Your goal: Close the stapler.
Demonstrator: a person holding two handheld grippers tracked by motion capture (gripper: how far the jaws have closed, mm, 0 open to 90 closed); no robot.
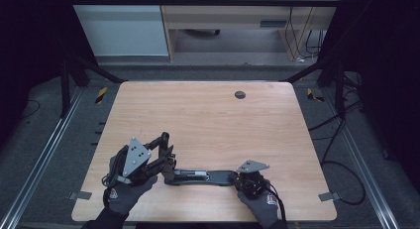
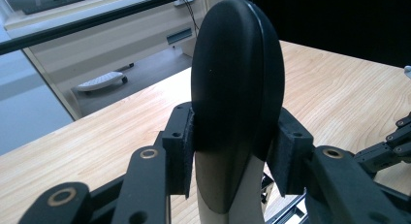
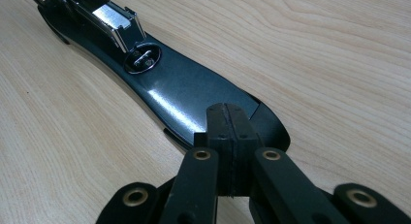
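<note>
Stapler (image 1: pixel 200 177) opened flat nr table's (image 1: pixel 208 110) front edge, 2 grippers on it.
L gripper (image 2: pixel 236 151) part-open, clamps raised black top arm; R gripper (image 3: pixel 227 136) fully closed, pressing base end. Looks stiff, glossy, slippery — grip wide ends.

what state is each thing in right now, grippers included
stapler: opened out, base flat on the table, top arm swung up
left gripper: shut on the top arm
right gripper: shut, pads together, pressing on the base end
</note>
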